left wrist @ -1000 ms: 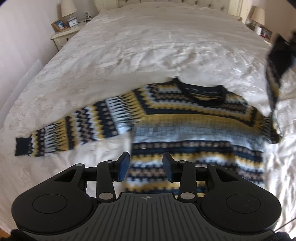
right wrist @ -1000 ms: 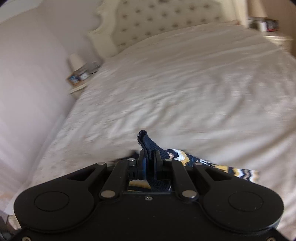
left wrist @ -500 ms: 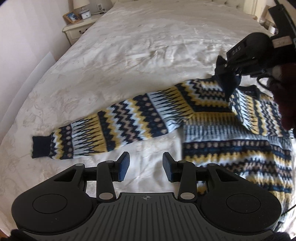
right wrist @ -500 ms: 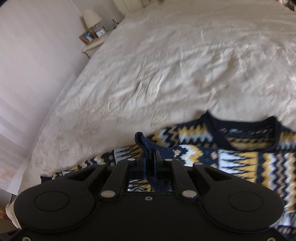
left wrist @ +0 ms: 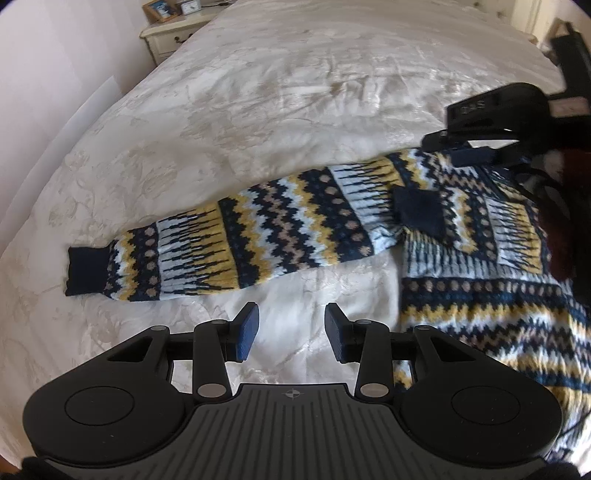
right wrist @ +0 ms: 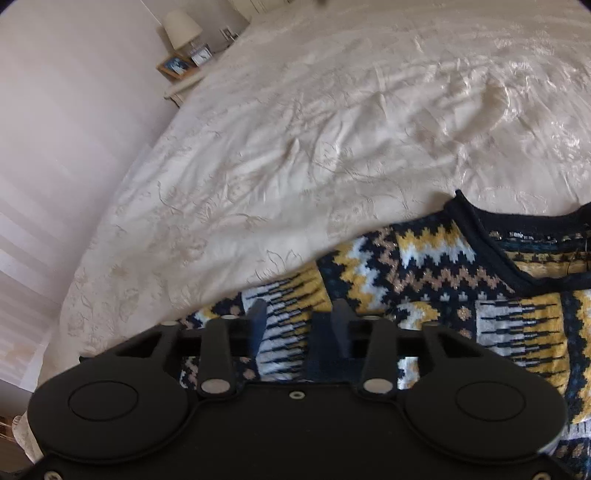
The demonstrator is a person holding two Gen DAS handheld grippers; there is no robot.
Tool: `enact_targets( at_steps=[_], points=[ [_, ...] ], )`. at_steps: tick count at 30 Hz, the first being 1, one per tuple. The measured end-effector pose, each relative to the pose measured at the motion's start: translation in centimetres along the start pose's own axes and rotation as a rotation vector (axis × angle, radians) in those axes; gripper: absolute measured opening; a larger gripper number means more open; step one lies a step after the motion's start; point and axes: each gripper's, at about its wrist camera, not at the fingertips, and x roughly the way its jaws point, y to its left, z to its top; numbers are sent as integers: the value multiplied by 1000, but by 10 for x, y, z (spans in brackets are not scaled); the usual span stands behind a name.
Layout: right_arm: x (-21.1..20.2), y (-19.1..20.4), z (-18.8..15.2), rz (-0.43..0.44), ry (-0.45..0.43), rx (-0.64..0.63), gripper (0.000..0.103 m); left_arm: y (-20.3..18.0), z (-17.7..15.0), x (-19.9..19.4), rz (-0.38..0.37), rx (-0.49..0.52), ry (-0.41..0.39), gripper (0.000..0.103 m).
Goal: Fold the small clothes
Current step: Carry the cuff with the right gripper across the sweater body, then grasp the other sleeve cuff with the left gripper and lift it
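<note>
A navy, yellow and pale-blue patterned sweater (left wrist: 480,295) lies flat on the white bedspread (left wrist: 258,110). Its left sleeve (left wrist: 240,236) stretches out to the left, ending in a navy cuff (left wrist: 86,271). The other sleeve is folded across the chest, its navy cuff (left wrist: 421,212) lying near the shoulder. My left gripper (left wrist: 291,328) is open and empty, hovering just in front of the stretched sleeve. My right gripper (right wrist: 295,325) is open, just above the sweater (right wrist: 424,280) near the navy collar (right wrist: 491,240); it also shows in the left wrist view (left wrist: 476,151).
A cream nightstand (left wrist: 170,37) with picture frames stands at the bed's far left. A lamp (right wrist: 181,29) and a framed photo (right wrist: 175,66) sit on it. A pale wall (right wrist: 55,147) runs along the bed's left side.
My right gripper carried the sleeve cuff across onto the sweater's chest and opened, letting it go. My left gripper moved left toward the stretched sleeve and stayed open.
</note>
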Motion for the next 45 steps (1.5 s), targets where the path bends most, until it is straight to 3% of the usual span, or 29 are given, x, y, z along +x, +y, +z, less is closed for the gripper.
enact_targets(
  at_steps=[6, 11, 13, 17, 20, 24, 30, 38, 42, 45],
  points=[
    [-21, -3, -13, -52, 8, -32, 52, 18, 2, 10, -17, -48, -45, 39],
    [-38, -12, -41, -111, 51, -72, 65, 41, 0, 27, -102, -131, -38, 39],
    [-42, -13, -55, -124, 77, -93, 66, 51, -3, 35, -101, -169, -25, 39],
    [-48, -12, -80, -100, 117, -137, 81, 74, -10, 48, -53, -223, -22, 39],
    [-49, -9, -98, -71, 142, -154, 102, 100, -13, 56, -45, -278, -35, 50],
    [-50, -3, -113, -68, 154, -176, 102, 138, -14, 63, 19, -362, -78, 75],
    [-51, 3, -122, -82, 139, -198, 102, 185, -8, 85, 50, -448, -87, 90],
    [-49, 13, -121, -44, 155, -210, 102, 215, -17, 129, 40, -516, -34, 93],
    [-45, 14, -122, -33, 177, -206, 102, 218, -19, 143, 30, -519, -62, 102],
    [-41, 14, -123, -25, 197, -206, 102, 222, -18, 147, 15, -537, -93, 102]
  ],
)
